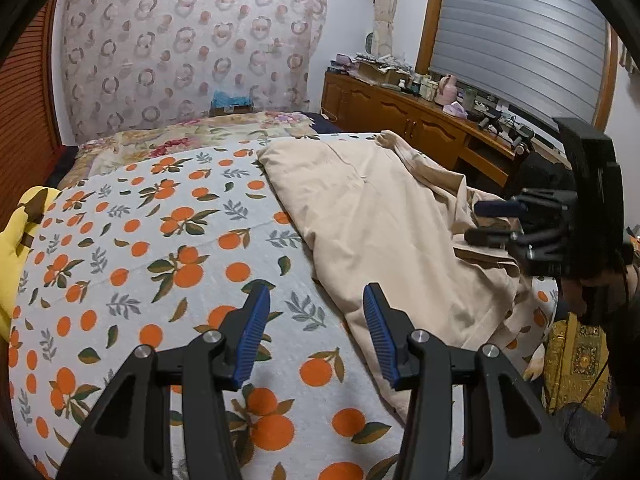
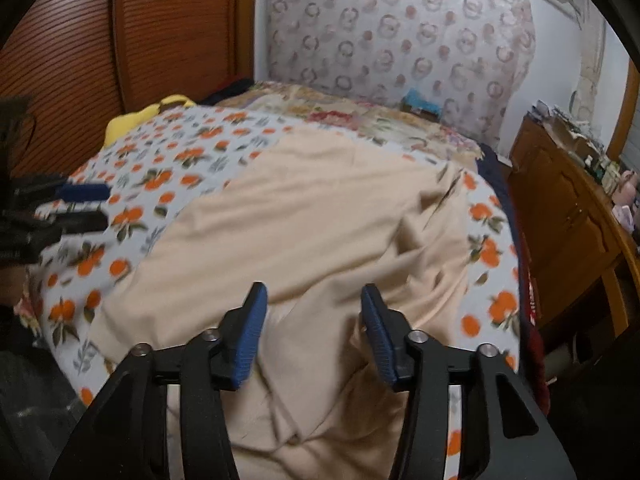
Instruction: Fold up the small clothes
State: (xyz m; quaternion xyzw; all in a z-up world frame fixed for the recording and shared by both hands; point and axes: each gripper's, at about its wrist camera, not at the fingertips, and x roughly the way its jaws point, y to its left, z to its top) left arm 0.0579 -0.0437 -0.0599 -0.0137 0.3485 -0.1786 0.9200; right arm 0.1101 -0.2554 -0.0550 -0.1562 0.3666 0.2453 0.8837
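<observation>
- Now we see the beige cloth (image 1: 384, 216) lying rumpled on the orange-print sheet (image 1: 160, 240).
- Our left gripper (image 1: 316, 336) is half open over the sheet, holding nothing.
- Our right gripper (image 2: 314, 332) is half open above the cloth; the blurry view seems to show it empty.

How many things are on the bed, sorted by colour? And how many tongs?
Beige cloth: 1
Yellow thing, at the bed's edge: 1
Blue thing, at the far end: 1
Tongs: 2, the left tongs and the right tongs, both open and empty
Total: 5
</observation>
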